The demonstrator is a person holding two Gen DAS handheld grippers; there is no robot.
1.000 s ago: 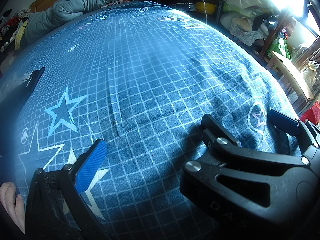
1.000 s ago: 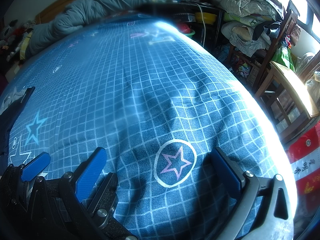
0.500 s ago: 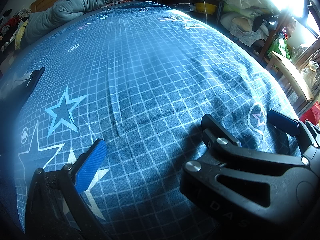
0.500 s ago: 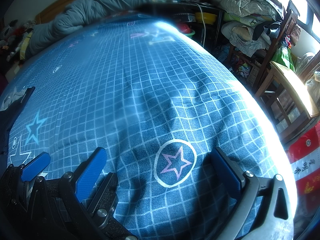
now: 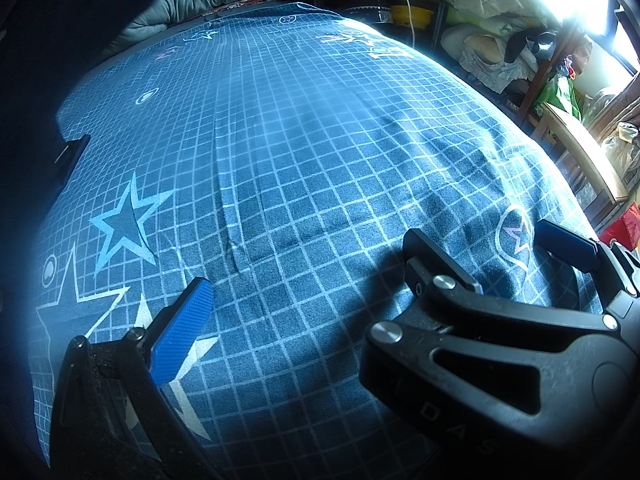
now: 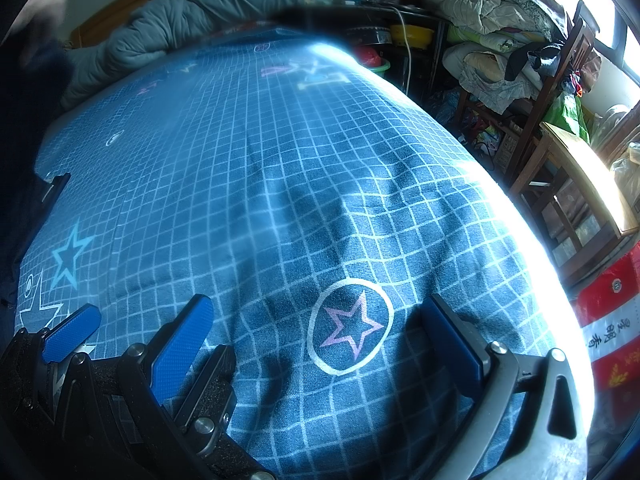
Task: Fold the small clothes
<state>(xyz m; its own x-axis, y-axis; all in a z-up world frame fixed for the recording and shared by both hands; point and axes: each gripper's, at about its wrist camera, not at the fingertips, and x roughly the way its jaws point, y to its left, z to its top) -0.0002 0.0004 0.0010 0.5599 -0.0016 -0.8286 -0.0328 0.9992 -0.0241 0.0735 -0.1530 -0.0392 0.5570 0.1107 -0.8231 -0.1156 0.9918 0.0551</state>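
A blue checked bedsheet (image 5: 304,152) with star prints covers the bed and fills both views (image 6: 280,168). No small garment lies on it; a dark mass (image 5: 36,80) fills the left edge of both views, too dark to tell what it is. My left gripper (image 5: 304,284) is open and empty, low over the sheet near the front edge. My right gripper (image 6: 316,320) is open and empty beside it to the right, its jaws either side of a circled pink star (image 6: 350,326). The right gripper's fingers (image 5: 568,244) show in the left wrist view.
A grey quilt (image 6: 192,20) is bunched at the bed's far end. To the right stand a wooden chair (image 6: 576,168), piled bedding (image 6: 492,4) and a cluttered dark shelf (image 5: 380,4). A red bag (image 6: 612,320) sits by the bed's right edge.
A dark mass has moved into the left and upper left of both views, covering the room there. A hand at the lower left edge is gone. Both grippers have stayed still.
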